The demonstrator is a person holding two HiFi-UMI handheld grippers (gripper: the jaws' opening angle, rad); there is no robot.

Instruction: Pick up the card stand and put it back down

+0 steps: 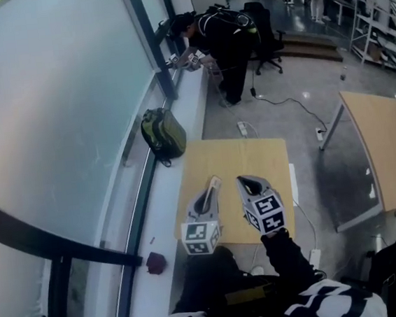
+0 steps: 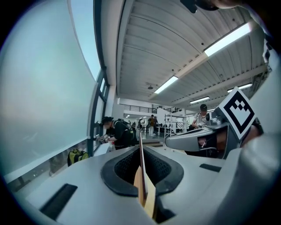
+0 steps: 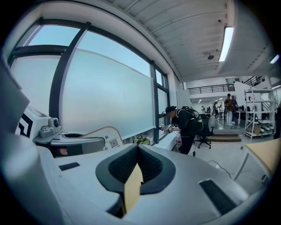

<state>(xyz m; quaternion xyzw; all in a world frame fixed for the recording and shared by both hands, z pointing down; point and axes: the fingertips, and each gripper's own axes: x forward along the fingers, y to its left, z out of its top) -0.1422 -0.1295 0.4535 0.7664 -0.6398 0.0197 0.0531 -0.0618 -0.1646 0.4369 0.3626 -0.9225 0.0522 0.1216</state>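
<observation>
The card stand [image 3: 103, 136], a thin pale sheet with a rounded top and a QR code label, sticks out of my left gripper [image 1: 213, 186]. That gripper is shut on it and holds it above the small wooden table [image 1: 240, 157]. In the left gripper view the card stand [image 2: 140, 147] shows edge-on between the closed jaws. My right gripper [image 1: 243, 181] hovers just to the right of the left one, also over the table. Its jaws are shut with nothing between them in the right gripper view [image 3: 138, 151].
A frosted glass wall with dark frames runs along the left. A green backpack [image 1: 164, 133] lies by the sill beyond the table. A person [image 1: 224, 35] bends at the sill further off, near an office chair [image 1: 266, 38]. A second wooden table [image 1: 386, 145] stands at the right. Cables cross the floor.
</observation>
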